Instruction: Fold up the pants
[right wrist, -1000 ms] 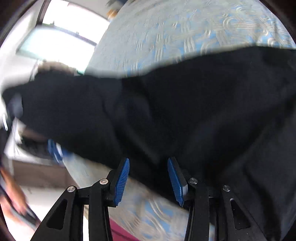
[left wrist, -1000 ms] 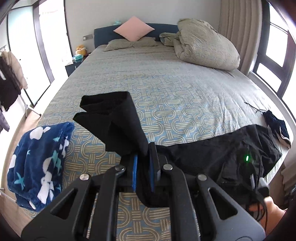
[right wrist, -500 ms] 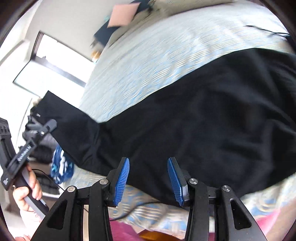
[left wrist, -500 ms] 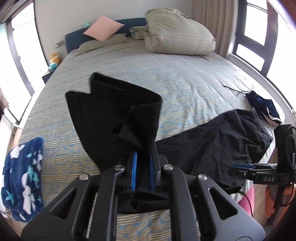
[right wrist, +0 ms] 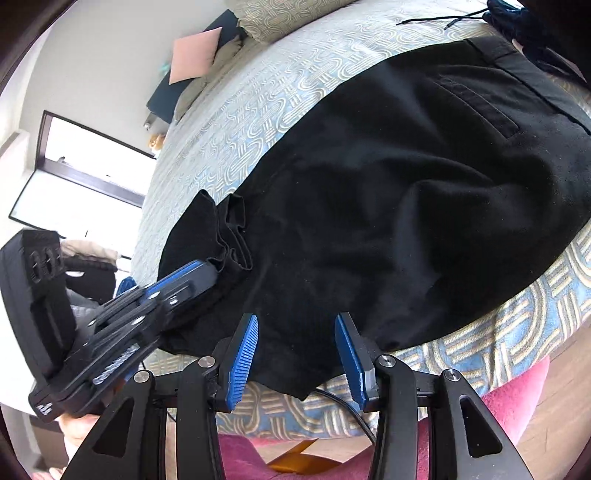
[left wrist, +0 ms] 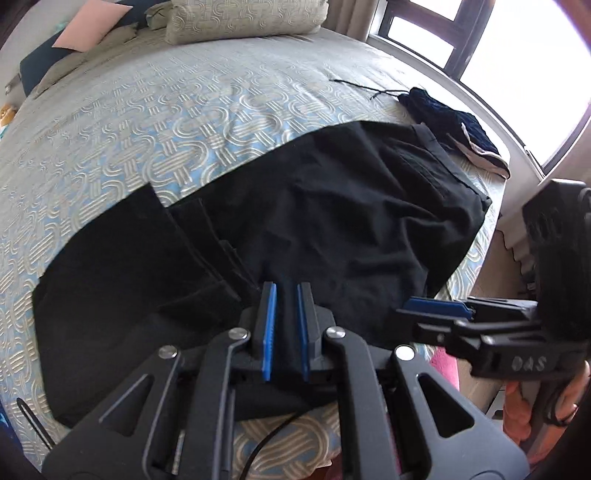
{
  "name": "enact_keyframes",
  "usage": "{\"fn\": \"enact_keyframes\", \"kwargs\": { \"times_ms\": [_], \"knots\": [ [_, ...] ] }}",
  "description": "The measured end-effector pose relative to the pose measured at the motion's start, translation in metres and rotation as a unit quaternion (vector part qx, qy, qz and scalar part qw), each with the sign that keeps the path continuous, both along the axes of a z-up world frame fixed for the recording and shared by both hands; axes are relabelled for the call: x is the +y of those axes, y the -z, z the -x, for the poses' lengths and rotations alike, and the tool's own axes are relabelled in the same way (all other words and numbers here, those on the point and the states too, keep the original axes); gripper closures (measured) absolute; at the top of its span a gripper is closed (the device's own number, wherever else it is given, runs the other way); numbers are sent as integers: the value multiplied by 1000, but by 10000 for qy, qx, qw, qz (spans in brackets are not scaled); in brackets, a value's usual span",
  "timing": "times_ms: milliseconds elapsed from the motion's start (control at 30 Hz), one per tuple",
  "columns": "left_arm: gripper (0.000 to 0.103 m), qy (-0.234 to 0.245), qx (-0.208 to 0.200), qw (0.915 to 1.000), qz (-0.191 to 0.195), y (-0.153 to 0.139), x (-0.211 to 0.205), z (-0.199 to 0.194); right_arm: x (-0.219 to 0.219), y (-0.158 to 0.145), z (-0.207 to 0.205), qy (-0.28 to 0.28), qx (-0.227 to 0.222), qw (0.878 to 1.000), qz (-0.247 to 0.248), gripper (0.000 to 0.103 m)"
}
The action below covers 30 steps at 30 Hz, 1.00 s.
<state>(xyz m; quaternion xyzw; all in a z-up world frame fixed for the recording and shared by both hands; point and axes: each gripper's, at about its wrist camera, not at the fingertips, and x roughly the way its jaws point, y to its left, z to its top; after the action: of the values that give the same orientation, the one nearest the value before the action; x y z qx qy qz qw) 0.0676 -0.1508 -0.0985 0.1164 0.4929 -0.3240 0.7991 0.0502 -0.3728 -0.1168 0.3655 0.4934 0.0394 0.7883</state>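
Observation:
Black pants [left wrist: 351, 206] lie across the near edge of the patterned bed [left wrist: 184, 110], waistband towards the window. My left gripper [left wrist: 284, 295] is shut on the bunched leg ends and holds them low over the middle of the pants. The folded-over leg part spreads to its left. In the right wrist view the same pants [right wrist: 406, 184] fill the middle, and the left gripper [right wrist: 207, 271] pinches the hems at the left. My right gripper [right wrist: 297, 325] stands open just above the pants' near edge with nothing pinched. It also shows from the side as the right gripper [left wrist: 436, 306] in the left wrist view.
A dark blue garment [left wrist: 443, 114] lies at the bed's right edge beside a black cord [left wrist: 362, 86]. Pillows [left wrist: 243, 18] and a pink cushion [left wrist: 88, 33] sit at the headboard. A window [left wrist: 517, 74] runs along the right. Pink fabric [right wrist: 498, 406] shows below the bed's edge.
My left gripper carried the raised leg ends to the right and down onto the waist half of the pants. The right gripper drew back to the near edge, staying open.

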Motion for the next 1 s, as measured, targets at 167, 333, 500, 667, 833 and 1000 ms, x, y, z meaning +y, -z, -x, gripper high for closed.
{"fn": "enact_keyframes", "kwargs": {
  "times_ms": [167, 333, 500, 667, 833, 1000],
  "knots": [
    [51, -956, -284, 9949, 147, -37, 84, -6, 17, 7, -22, -475, -124, 9959, -755, 47],
    [37, -1895, -683, 9793, -214, -45, 166, 9, 36, 13, -55, -664, 121, 9909, -1167, 43],
    [32, -2110, -151, 9773, -117, -10, 202, 29, 47, 18, -76, -579, 390, 9877, -1401, 42],
    [32, -2215, 389, 9742, 184, 27, 206, 20, 58, 18, -91, -505, 514, 9876, -1392, 38],
    [32, -2394, 392, 9699, 225, 41, 201, 4, 65, 24, -102, -444, 769, 9870, -1337, 37],
    [68, -2311, 378, 9722, 76, 50, 191, -10, 68, 33, -109, -312, 887, 9829, -1582, 37]
  ]
}}
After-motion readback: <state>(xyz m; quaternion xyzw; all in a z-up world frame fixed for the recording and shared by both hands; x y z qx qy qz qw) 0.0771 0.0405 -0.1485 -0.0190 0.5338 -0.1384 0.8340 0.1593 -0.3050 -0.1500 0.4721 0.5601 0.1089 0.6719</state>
